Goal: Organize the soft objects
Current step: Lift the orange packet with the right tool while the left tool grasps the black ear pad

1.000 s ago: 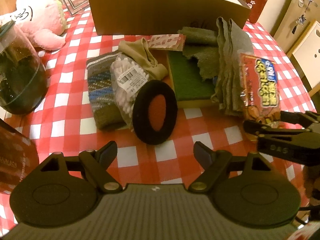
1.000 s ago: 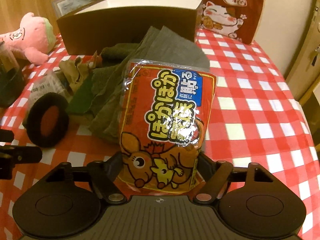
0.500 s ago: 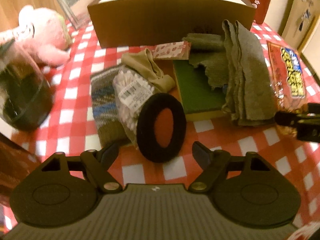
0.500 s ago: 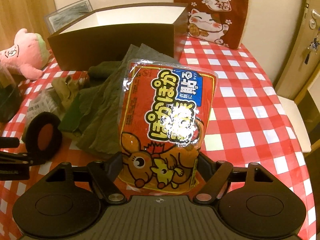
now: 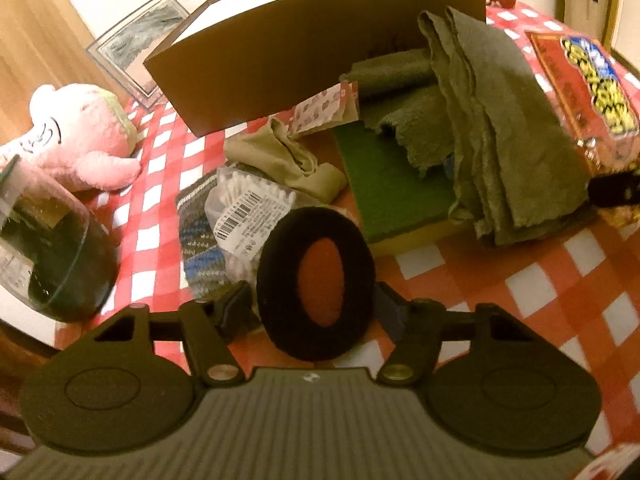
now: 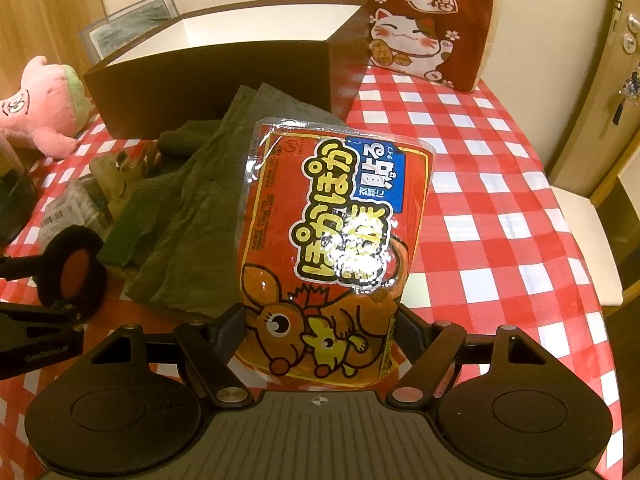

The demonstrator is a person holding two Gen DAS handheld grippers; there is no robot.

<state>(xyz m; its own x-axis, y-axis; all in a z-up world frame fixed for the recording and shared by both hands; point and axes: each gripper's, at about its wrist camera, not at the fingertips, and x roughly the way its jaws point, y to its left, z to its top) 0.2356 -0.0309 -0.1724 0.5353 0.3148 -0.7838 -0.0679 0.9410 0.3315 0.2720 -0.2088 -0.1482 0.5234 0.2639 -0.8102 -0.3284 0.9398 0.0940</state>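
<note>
**Two grippers, two soft things, one box waiting**

The right gripper (image 6: 320, 332) has its fingers pinched on the bottom edge of the glossy orange heat-pad packet with the cartoon animals (image 6: 332, 248), and the packet stands up clear of the red-and-white checked tablecloth (image 6: 500, 200), leaning a touch to the left. Over on the other side, the left gripper (image 5: 312, 312) has its fingers spread either side of the black fuzzy oval ear pad with the red centre (image 5: 316, 284). They look close to its sides, but I can't tell if they touch, and nothing is clamped.

Behind the pile sits the big brown open cardboard box with the white inside (image 6: 224, 60), by my reckoning the place these soft things belong.

Now the risks. That packet is slick film held only at its lower edge; tip it too far on the way over and it could flop or slide out. The ear pad is squashy and rests against the clear bag of cotton swabs (image 5: 248, 216); close off-centre and the pad may fold, squirt away or drag the bag along. The folded grey-green cloths (image 5: 504, 128) lie between packet and box, so a low carry could snag them.
</note>
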